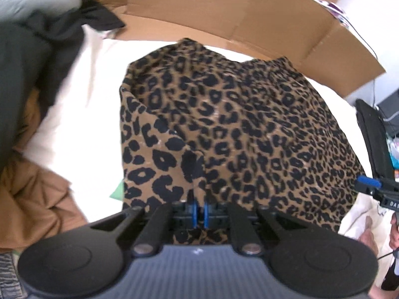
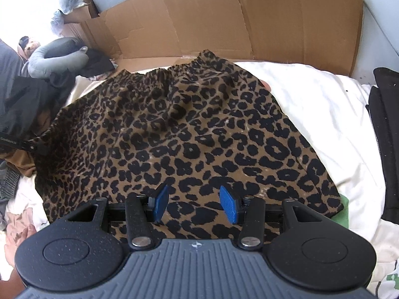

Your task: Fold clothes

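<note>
A leopard-print garment (image 1: pixel 237 124) with an elastic waistband lies spread on a white sheet (image 1: pixel 74 112). My left gripper (image 1: pixel 199 211) is shut on its near edge, and a fold of cloth rises from between the blue pads. In the right wrist view the same garment (image 2: pixel 187 137) fills the middle, its waistband at the far side. My right gripper (image 2: pixel 194 203) hovers over the garment's near edge, open, nothing between its blue pads (image 2: pixel 228 208). The left gripper's tip (image 2: pixel 25 145) shows at the garment's left edge.
Flattened cardboard (image 2: pixel 224 25) stands along the far side. Dark clothes (image 1: pixel 25 62) and a brown garment (image 1: pixel 32 199) are piled at the left, with a grey neck pillow (image 2: pixel 49 62) behind. A black padded object (image 2: pixel 386 137) lies at the right. A hand (image 1: pixel 369 236) shows at lower right.
</note>
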A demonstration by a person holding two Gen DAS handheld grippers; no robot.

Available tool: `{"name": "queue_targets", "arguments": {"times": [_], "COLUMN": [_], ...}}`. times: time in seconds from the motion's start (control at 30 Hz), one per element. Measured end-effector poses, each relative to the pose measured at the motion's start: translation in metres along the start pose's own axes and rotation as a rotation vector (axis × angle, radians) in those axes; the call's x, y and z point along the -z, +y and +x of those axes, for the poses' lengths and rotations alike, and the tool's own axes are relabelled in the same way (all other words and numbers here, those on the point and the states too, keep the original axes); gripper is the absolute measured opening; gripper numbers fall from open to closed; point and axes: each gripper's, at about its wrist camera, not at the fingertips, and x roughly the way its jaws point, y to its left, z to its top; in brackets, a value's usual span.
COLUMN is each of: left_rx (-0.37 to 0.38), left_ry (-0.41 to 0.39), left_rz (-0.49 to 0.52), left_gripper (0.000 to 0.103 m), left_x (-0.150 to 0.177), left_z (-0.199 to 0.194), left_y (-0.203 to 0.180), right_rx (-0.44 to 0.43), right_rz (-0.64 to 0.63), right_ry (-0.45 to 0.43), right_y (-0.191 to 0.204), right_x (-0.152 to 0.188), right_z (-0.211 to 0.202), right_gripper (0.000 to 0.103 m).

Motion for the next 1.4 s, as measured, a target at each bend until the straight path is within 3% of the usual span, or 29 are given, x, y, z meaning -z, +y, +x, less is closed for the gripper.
{"name": "queue_targets", "arguments": {"times": [0.1, 0.3, 0.6, 1.03, 1.17, 1.27, 1.4], "left_rx": [0.010, 0.030, 0.062, 0.159, 0.186, 0.204, 0.217], "left_ry": [0.010, 0.014, 0.015, 0.018, 0.016, 0.024, 0.031], "left_rz": [0.023, 0.073, 0.121, 0.118, 0.137, 0.143, 0.152], "left_gripper": [0.006, 0.006, 0.006, 0.006, 0.006, 0.006, 0.006], "left_x": [-0.003, -0.010, -0.011, -0.014, -0.013, -0.012, -0.009], "left_z": [0.003, 0.009, 0.017, 0.016, 0.012, 0.012, 0.012], "left_y": [-0.018, -0.053, -0.092, -0.123, -0.135, -0.142, -0.150], "right_rx": [-0.026, -0.075, -0.171, -0.301, -0.291, -0.291, -0.275], "right_rz": [0.024, 0.031, 0.037, -0.024, -0.028, -0.044, -0.049], "right_ry": [0.002, -0.003, -0.014, -0.049, -0.034, -0.021, -0.009], "right_y": [0.001, 0.012, 0.036, 0.076, 0.088, 0.095, 0.100], "right_x": [0.002, 0.004, 0.000, -0.011, -0.012, -0.011, -0.008], "right_z": [0.001, 0.001, -0.004, -0.008, -0.002, 0.003, 0.010], "right_gripper": [0.057, 0.081, 0.092, 0.091, 0.091, 0.081, 0.055]}}
